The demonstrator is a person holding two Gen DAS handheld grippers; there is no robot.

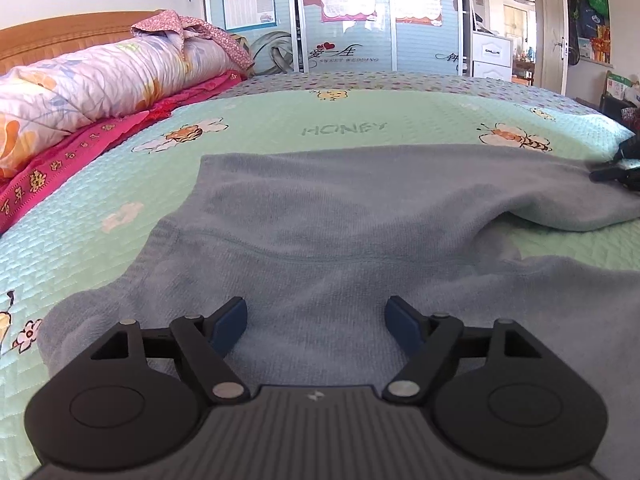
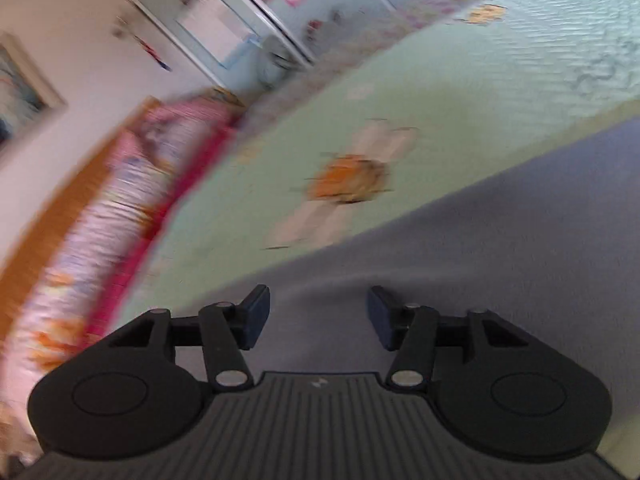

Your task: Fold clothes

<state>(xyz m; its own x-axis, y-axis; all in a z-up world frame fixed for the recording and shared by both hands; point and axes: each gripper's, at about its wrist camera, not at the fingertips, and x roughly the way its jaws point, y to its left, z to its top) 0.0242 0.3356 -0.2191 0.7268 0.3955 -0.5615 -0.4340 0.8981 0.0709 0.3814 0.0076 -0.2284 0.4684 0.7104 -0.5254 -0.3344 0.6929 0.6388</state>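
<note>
A grey-blue knit garment [image 1: 340,220] lies spread on the mint-green bedspread [image 1: 280,120]; one part is folded over toward the right with a raised crease. My left gripper [image 1: 316,320] hovers low over the garment's near part, its blue pads wide apart and nothing between them. At the far right edge of the left wrist view, my right gripper [image 1: 618,170] rests at the garment's edge. The right wrist view is blurred. There the right gripper [image 2: 318,316] stands open over the same grey-blue garment [image 2: 480,260], close to its border with the bedspread [image 2: 360,100].
A rolled floral quilt [image 1: 100,80] and a pink sheet [image 1: 80,148] lie along the wooden headboard [image 1: 60,36] at the left. A wardrobe with posters [image 1: 348,20] stands beyond the bed. A door [image 1: 556,40] and hanging bags are at the back right.
</note>
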